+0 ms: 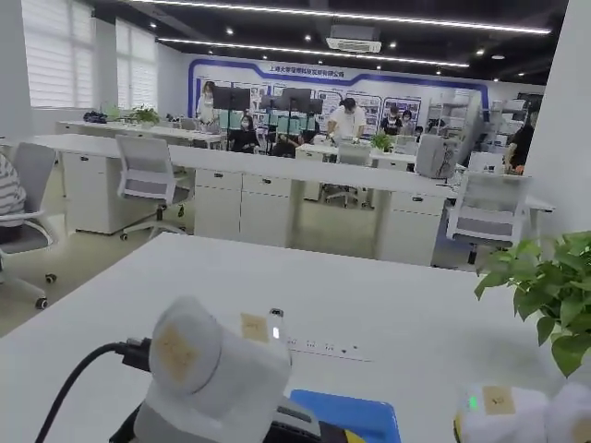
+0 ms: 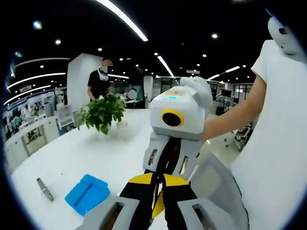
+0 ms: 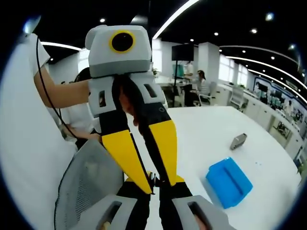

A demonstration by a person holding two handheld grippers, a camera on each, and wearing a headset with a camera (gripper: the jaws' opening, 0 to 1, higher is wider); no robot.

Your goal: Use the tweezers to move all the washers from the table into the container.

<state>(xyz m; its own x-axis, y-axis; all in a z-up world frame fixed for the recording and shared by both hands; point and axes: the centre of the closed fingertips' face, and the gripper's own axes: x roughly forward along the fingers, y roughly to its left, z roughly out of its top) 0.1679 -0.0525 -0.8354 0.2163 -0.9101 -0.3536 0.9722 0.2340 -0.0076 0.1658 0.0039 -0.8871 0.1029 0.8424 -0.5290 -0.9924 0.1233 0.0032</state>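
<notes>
Left hand-held gripper (image 3: 154, 184) faces right hand-held gripper (image 2: 159, 182), tips touching, jaws narrow, empty. Advice: part them, widen one, descend squarely on the likely tweezers (image 3: 238, 141), right of frame, near the container (image 3: 229, 181).

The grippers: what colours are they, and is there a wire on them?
Both have light grey bodies and black jaws that turn yellow toward the tips, as on the left gripper and the right gripper. A black cable plugs into the back of one. The person wears a white short-sleeved shirt.
</notes>
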